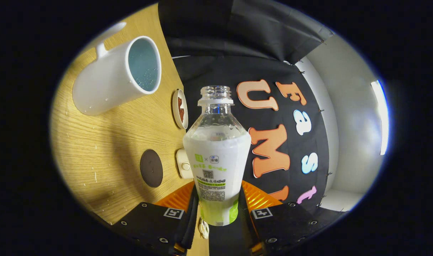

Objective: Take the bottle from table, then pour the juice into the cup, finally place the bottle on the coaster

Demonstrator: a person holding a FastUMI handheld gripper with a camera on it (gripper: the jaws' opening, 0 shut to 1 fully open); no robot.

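Gripper [216, 213] clamped on bottle [216, 156], both black fingers [156, 220] pressing lower body from either side. Bottle: clear plastic, threaded neck, no cap; white wrap label w/ green band at base, QR code + small print too small to read. White ceramic cup [113, 80] w/ handle, pale blue inside, sits beyond fingers on wood-grain table [106, 142]. Round dark brown coaster [151, 168] near fingers, on table. Small white dish [179, 108] w/ brown contents btw cup & bottle neck. White knob-like thing [184, 163] just beside bottle.
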